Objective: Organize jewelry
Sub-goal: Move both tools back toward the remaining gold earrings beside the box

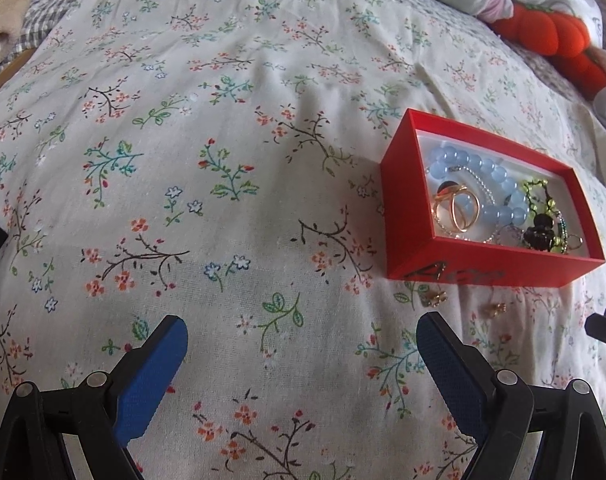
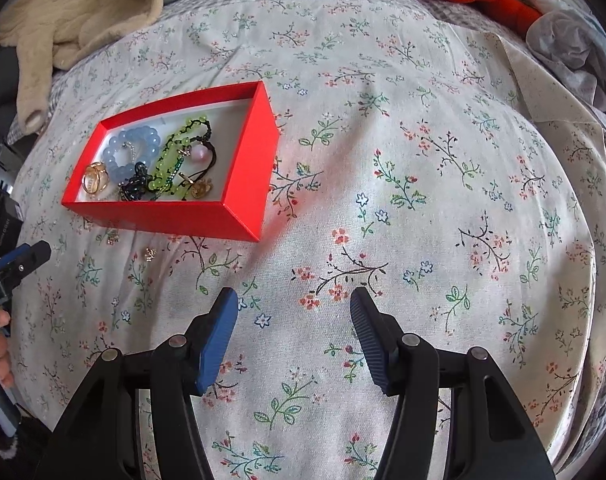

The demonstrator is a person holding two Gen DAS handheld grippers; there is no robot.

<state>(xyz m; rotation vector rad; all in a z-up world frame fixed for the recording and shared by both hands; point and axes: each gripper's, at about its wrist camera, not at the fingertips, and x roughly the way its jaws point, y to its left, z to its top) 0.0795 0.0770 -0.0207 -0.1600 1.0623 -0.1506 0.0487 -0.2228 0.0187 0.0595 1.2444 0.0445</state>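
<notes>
Floral-print cotton bedspread (image 1: pixel 223 120) fills both views. Red rectangular cardboard box (image 1: pixel 407 216), lidless, sits right of centre in the left wrist view, upper left in the right wrist view. Inside (white lining): pale blue bead bracelet (image 2: pixel 121 150), green bead strand (image 2: pixel 171 148), gold rings (image 1: pixel 459 206). Two small gold earrings (image 1: pixel 433 299) lie on the cloth just below the box. Left gripper (image 1: pixel 302 336) spread wide, holding nothing; right gripper (image 2: pixel 294 306) moderately spread, likewise bare.

red box (image 2: pixel 191 216), pale blue bead bracelet (image 1: pixel 479 184), floral-print white sheet (image 1: pixel 223 120)
</notes>
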